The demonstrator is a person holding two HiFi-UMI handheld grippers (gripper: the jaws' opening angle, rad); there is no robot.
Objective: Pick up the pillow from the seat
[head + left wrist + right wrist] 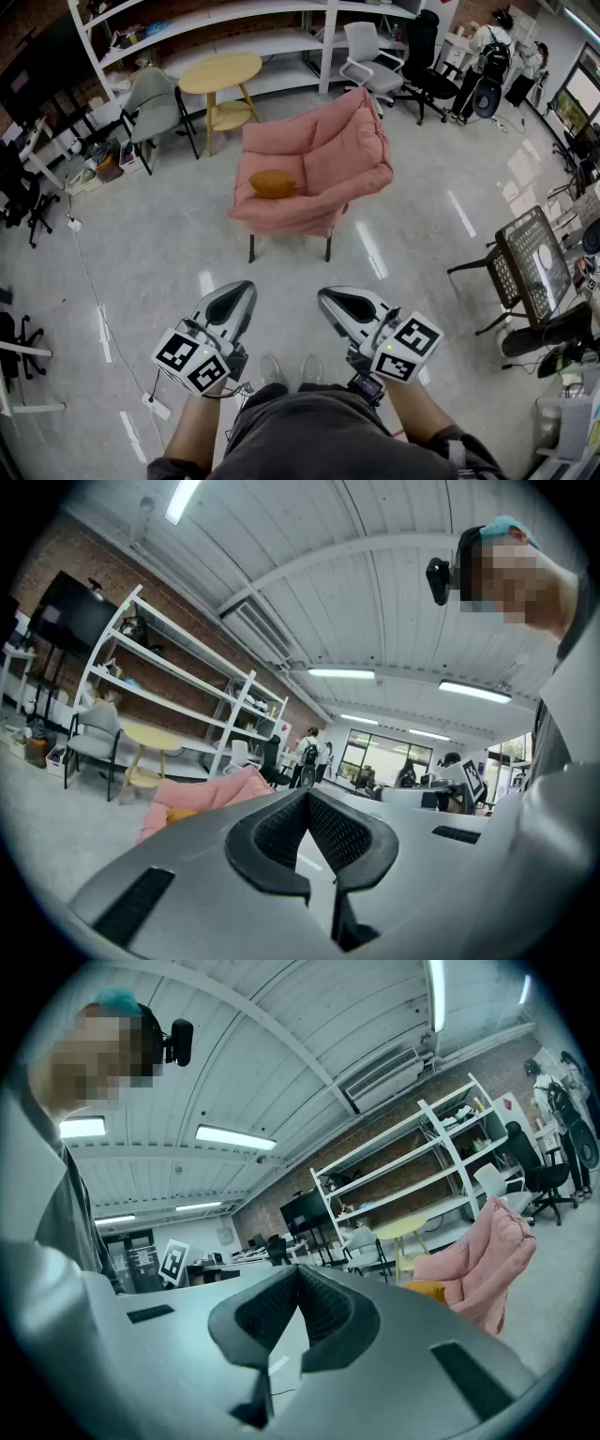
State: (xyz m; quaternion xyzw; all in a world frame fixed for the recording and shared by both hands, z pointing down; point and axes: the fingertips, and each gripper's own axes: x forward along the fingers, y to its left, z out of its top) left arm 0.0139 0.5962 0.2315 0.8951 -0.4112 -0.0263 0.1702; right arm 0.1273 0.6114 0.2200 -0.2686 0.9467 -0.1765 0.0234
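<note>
Head view: person stands facing the pink chair (328, 155), with both grippers held low and well apart from it.
Pillow: orange pillow (273, 184) lies on the pink chair's seat, at the side that shows left in the head view, close to the armrest. Nothing touches it.
Left gripper (246, 287): jaw tips pressed together, nothing between them.
Right gripper (324, 295): jaw tips meeting, likewise empty.
Step in hand: the approach, by my judgement; the pick is not yet begun.
Doing it well: walk to the pink chair's front edge and spread the jaws wide before reaching. The pillow looks soft, so bite deep into its middle, then lift straight up off the seat.
Floor (159, 244): glossy grey, mirroring the ceiling lights.
Room: round yellow table (220, 73) and grey chair (155, 101) behind the pink chair; white shelving (216, 19) behind those.
</note>
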